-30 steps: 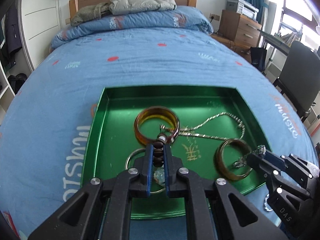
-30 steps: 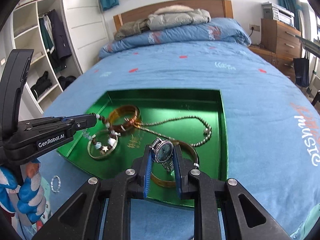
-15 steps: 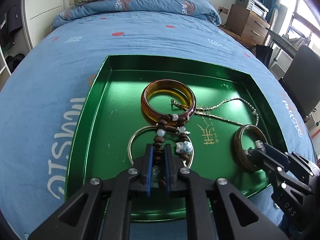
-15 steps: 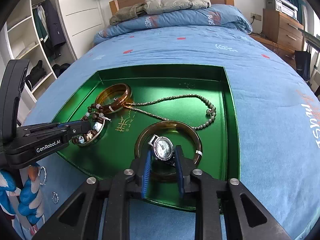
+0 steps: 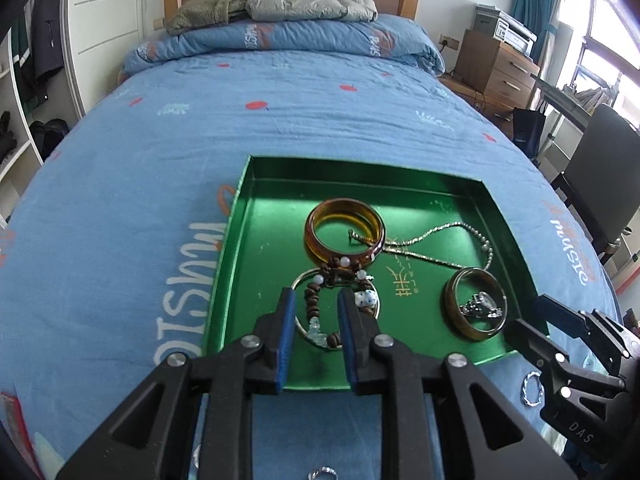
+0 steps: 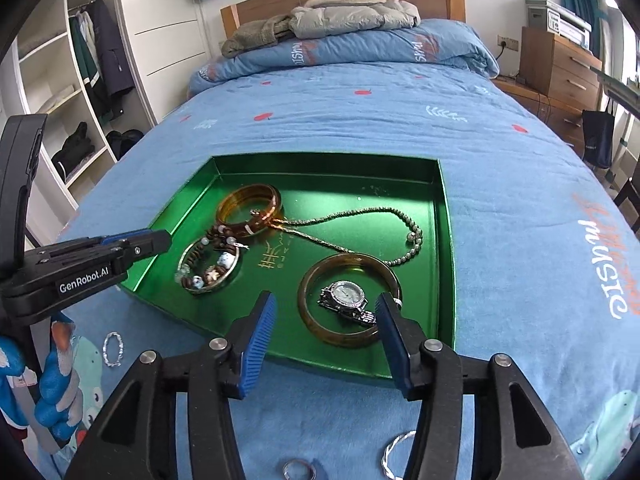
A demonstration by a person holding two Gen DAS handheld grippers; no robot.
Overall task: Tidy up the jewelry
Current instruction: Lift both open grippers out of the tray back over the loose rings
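"GenRobot.AI" lettering (image 6: 84, 279) on left claw (image 6: 154, 242); "DAS" (image 5: 581, 428) on right claw (image 5: 532, 316)

The shallow green metal tray (image 6: 446, 248) has a glossy, mirror-like foil finish. The amber translucent bangle (image 6: 250, 210) looks like smooth polished resin. The silver beaded chain necklace (image 6: 360, 216) and the silver wristwatch (image 6: 346, 300) are bright metal (the watch bezel sparkles). The blue patterned bedspread (image 5: 160, 160) is matt woven cloth.

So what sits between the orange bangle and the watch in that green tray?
In the right wrist view, a silver necklace chain crosses the tray floor between the orange bangle and the watch.
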